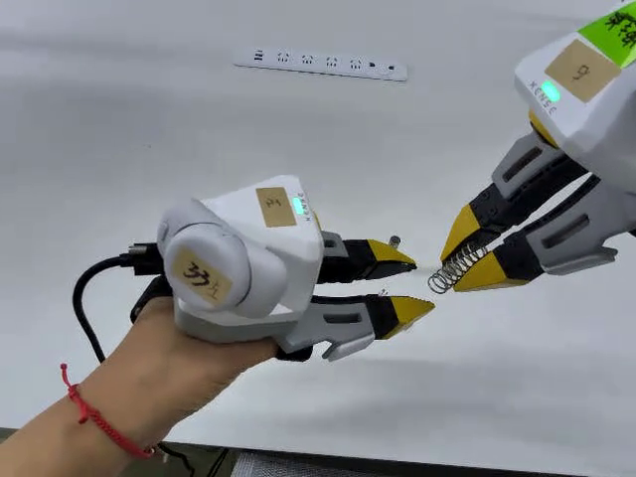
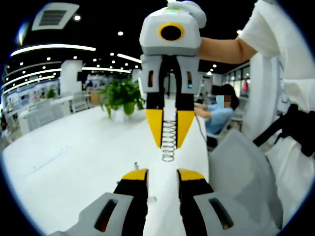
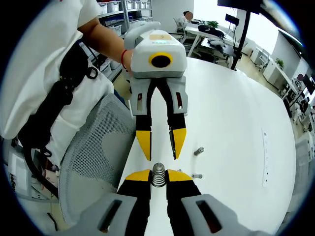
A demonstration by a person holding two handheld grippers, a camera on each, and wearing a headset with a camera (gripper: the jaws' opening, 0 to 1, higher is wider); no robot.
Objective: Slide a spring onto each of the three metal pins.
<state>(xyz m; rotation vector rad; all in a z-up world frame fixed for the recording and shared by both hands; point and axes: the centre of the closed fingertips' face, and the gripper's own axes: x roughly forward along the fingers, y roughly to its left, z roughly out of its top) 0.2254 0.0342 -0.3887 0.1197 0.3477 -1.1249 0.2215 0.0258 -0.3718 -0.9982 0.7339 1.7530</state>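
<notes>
spring [image 1: 462,264] pinched near one end between right gripper [image 1: 454,270] tips, held above table [image 1: 199,129]. Probably light, springy, easily squashed, so grip end coils gently. Left gripper [image 1: 422,283] jaws parted, apparently empty. Pin [image 3: 198,151] on table nearby.

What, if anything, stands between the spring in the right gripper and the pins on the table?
Nothing visible does: bare table separates the spring from the nearer pin and the farther pin. The left gripper, jaws apart, hangs close beside them, not across the path.

My left claw [image 1: 422,283] and right claw [image 1: 452,274] are white, jaws black tipped yellow; spring [image 3: 158,174] silver, table [image 1: 199,149] white, wrist cord [image 1: 99,422] red
</notes>
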